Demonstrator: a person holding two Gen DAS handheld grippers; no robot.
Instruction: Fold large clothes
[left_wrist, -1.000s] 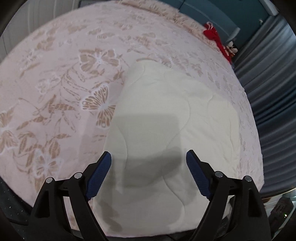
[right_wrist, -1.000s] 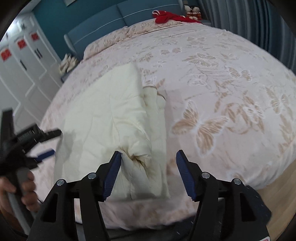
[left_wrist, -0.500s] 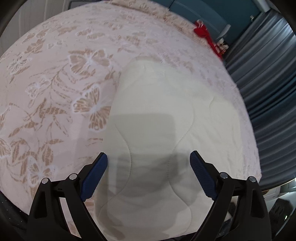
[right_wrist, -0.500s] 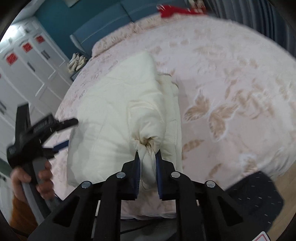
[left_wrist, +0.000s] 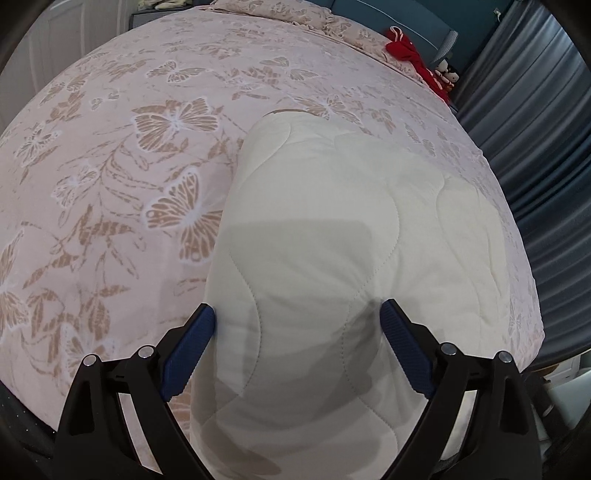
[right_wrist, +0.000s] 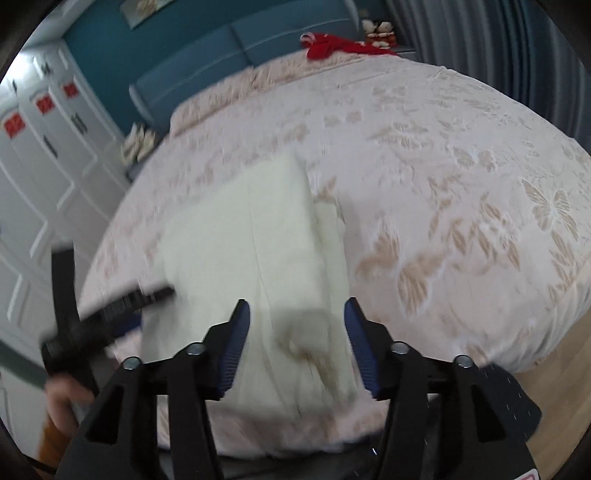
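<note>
The cream quilted garment (left_wrist: 332, 258) lies folded on the butterfly-patterned bed (left_wrist: 129, 166), its long axis running from the near edge toward the blue headboard (right_wrist: 221, 55). The left gripper (left_wrist: 297, 345) hangs over its near end, jaws spread wide. The right gripper (right_wrist: 295, 343) is opening over a bunched corner that, in the blur, seems clear of the pads; grey curtains (left_wrist: 535, 147) stand beside the bed.

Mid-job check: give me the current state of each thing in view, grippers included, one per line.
Cream quilted garment: folded, lying flat on the bed, not gripped.
Left hand-held gripper: open wide, astride the garment's near end.
Right hand-held gripper: jaws opening, pads clear of the cloth.
Bedspread: spread smooth.
Red cloth: bunched at the bed's far end.
</note>
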